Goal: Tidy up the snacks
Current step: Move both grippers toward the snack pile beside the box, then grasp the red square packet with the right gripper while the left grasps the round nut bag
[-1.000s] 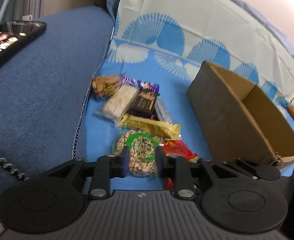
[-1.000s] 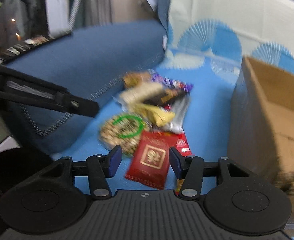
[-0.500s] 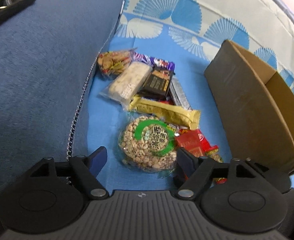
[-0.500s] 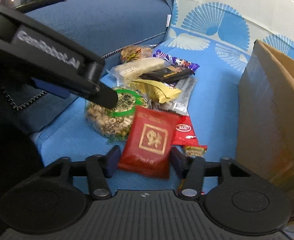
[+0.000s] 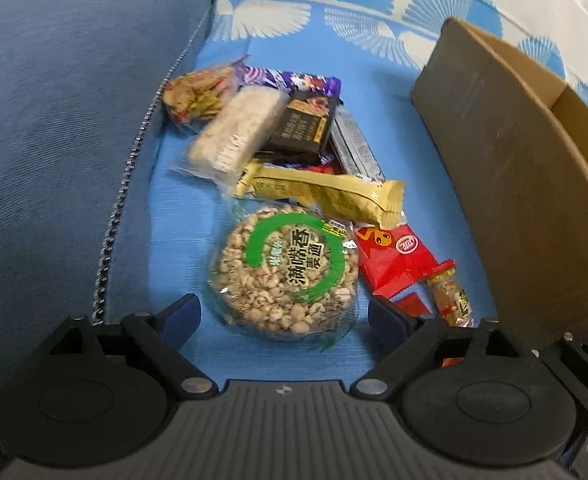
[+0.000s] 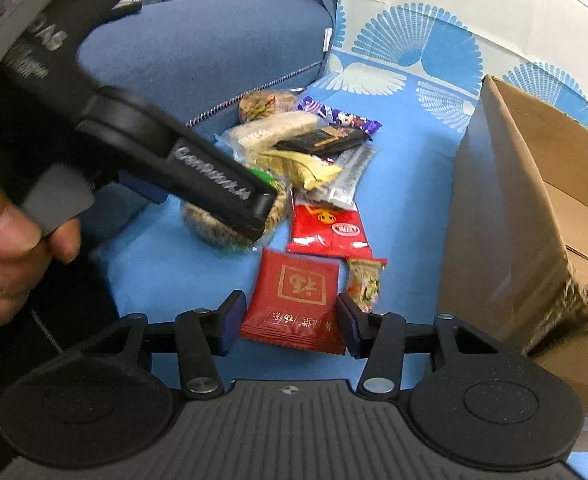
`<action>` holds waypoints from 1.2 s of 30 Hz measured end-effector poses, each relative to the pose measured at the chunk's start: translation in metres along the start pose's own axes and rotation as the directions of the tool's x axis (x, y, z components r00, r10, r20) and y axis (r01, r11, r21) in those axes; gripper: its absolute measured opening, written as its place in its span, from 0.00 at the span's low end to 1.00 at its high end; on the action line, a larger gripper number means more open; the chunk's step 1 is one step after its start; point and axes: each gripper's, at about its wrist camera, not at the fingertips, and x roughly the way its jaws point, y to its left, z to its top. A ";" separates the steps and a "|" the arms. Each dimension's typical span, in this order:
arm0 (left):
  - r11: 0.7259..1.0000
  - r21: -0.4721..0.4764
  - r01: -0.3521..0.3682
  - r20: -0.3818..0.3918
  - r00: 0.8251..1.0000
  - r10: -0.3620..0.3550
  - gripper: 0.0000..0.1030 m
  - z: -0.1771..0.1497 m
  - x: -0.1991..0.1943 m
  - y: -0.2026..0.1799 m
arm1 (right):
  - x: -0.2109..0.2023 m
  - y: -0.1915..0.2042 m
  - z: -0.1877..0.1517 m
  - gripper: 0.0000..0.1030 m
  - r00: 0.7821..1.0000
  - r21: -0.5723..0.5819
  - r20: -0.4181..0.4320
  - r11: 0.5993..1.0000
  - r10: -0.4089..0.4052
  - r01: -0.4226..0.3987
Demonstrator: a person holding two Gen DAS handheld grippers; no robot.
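Nearest in the left wrist view, the left gripper (image 5: 284,316) has its jaws spread wide and opening further, one pad on each side of a round clear pack of puffed grain with a green ring label (image 5: 284,268); neither pad touches it, so it lies released on the blue sheet (image 5: 174,216). In the right wrist view the right gripper (image 6: 290,322) straddles the near end of a dark red sachet with gold print (image 6: 296,300). Its jaws are closing slowly, and the pads stand just beside the sachet's edges; whether they press on it I cannot tell.

Just right of the sachet lies a small clear packet with a red end (image 6: 364,284), and beyond both a bright red wrapper (image 6: 326,228). The left gripper's black finger (image 6: 214,184) crosses the right wrist view above the round pack, with a person's hand (image 6: 2,248) at the left edge.

Farther on, the rest of the snacks lie heaped and overlapping: a gold bar wrapper (image 5: 326,192), a silver bar (image 5: 356,146), a black packet (image 5: 304,126), a pale rice bar in clear film (image 5: 238,136), a purple wrapper (image 5: 294,80) and a clear bag of mixed crackers (image 5: 196,96). A blue cushion (image 5: 62,120) borders them on the left. To the right stands an open cardboard box (image 5: 506,176), well apart from the heap. Behind everything rises a white cloth with blue fan prints (image 5: 374,4).
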 end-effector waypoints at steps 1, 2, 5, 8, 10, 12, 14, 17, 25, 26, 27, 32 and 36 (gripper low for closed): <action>1.000 0.013 -0.010 -0.010 1.000 0.010 0.91 0.001 0.004 -0.003 | 0.001 0.000 -0.002 0.50 1.000 0.003 -0.006 1.000 0.005 -0.005; 1.000 0.021 -0.017 -0.018 1.000 0.018 0.91 0.001 0.006 -0.005 | 0.002 0.001 -0.003 0.50 1.000 0.004 -0.009 1.000 0.005 -0.005; 0.999 0.039 -0.038 -0.038 0.999 0.039 0.91 0.002 0.013 -0.008 | 0.006 0.002 -0.005 0.52 1.000 0.008 -0.005 1.000 -0.003 0.003; 0.997 0.033 -0.076 -0.007 0.997 0.076 0.91 0.000 0.014 -0.010 | 0.010 0.000 -0.006 0.56 1.000 0.034 0.006 0.999 0.007 -0.007; 0.997 0.035 -0.070 0.000 0.998 0.070 0.85 -0.002 0.013 -0.010 | 0.014 -0.001 -0.007 0.56 1.000 0.042 0.003 0.999 0.005 -0.006; 0.997 0.033 -0.064 0.007 0.998 0.064 0.79 -0.003 0.011 -0.010 | 0.018 -0.003 -0.009 0.54 1.000 0.058 -0.003 0.998 0.005 -0.005; 0.998 0.025 -0.052 0.021 0.998 0.051 0.77 -0.004 0.006 -0.008 | 0.018 -0.003 -0.008 0.50 1.000 0.057 0.002 0.998 -0.001 0.001; 0.999 0.022 -0.031 0.032 0.999 0.031 0.76 -0.007 -0.004 -0.006 | 0.014 -0.001 -0.009 0.46 1.000 0.043 0.005 0.999 0.001 -0.001; 0.997 -0.076 0.016 -0.052 0.998 -0.020 0.76 -0.019 -0.018 0.011 | -0.002 0.003 -0.007 0.46 1.000 0.017 -0.006 0.999 0.027 -0.027; 0.997 -0.075 0.014 -0.054 0.998 -0.019 0.77 -0.018 -0.018 0.012 | 0.000 0.003 -0.009 0.46 0.999 0.016 -0.021 1.000 0.027 -0.027; 0.998 -0.070 0.007 -0.061 0.998 -0.012 0.78 -0.017 -0.017 0.011 | 0.003 0.004 -0.011 0.46 0.999 0.013 -0.031 1.000 0.025 -0.024; 1.000 -0.025 -0.016 -0.102 0.995 0.013 0.81 -0.014 -0.009 0.005 | 0.011 0.003 -0.013 0.49 0.999 0.025 -0.045 0.999 0.026 -0.025; 1.000 -0.019 -0.014 -0.111 0.994 0.011 0.82 -0.013 -0.008 0.006 | 0.011 0.000 -0.013 0.50 0.999 0.036 -0.045 0.999 0.021 -0.019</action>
